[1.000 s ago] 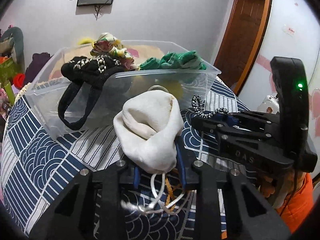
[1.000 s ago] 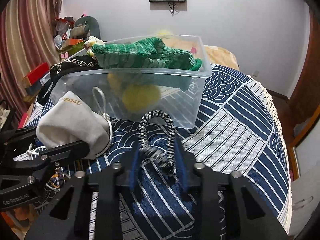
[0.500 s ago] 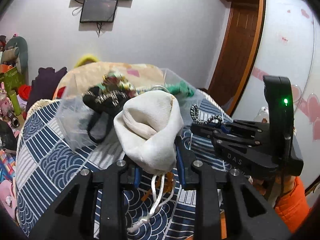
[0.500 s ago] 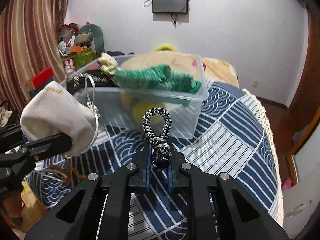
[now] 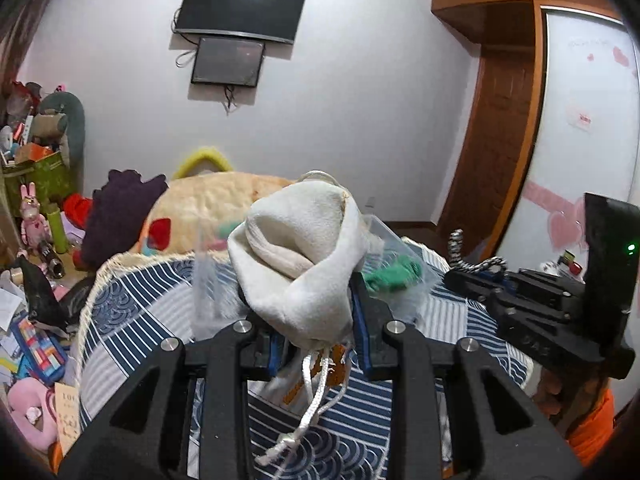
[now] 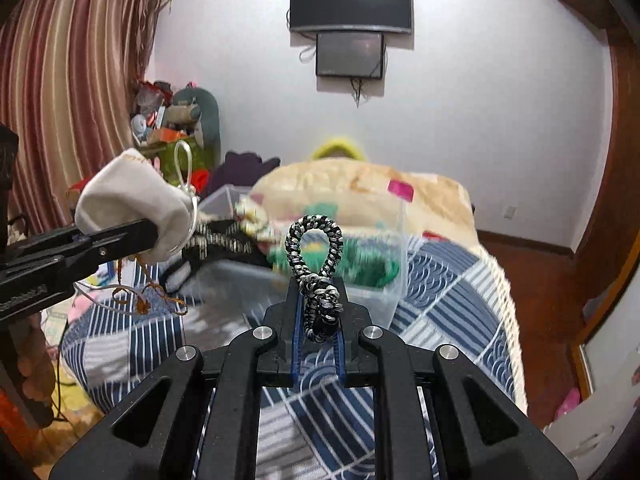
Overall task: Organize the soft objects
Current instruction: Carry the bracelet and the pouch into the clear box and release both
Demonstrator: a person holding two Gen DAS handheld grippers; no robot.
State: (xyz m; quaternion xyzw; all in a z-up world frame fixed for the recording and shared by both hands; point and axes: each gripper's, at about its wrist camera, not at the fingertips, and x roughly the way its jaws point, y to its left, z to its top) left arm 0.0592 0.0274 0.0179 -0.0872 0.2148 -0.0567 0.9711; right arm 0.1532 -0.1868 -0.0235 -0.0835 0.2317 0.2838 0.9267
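Observation:
My left gripper (image 5: 316, 316) is shut on a cream drawstring pouch (image 5: 300, 256), held high above the table with its white cord (image 5: 308, 400) hanging down. The pouch also shows in the right wrist view (image 6: 132, 208). My right gripper (image 6: 318, 320) is shut on a black-and-white braided cord loop (image 6: 314, 252) that stands upright between the fingers; it also shows in the left wrist view (image 5: 468, 260). The clear plastic bin (image 6: 394, 288) on the table holds green fabric (image 6: 360, 264), a black bag (image 6: 216, 244) and a floral cloth (image 6: 256, 220).
The round table has a blue and white patterned cloth (image 6: 448, 280). A bed with a beige blanket (image 6: 360, 188) stands behind it. Toys and clutter lie on the floor at left (image 5: 36, 320). A wooden door (image 5: 504, 140) is at right.
Both grippers have risen well above the table with their loads. The bin now sits lower and farther off in both views. The right gripper's fingers closed tighter on the cord loop.

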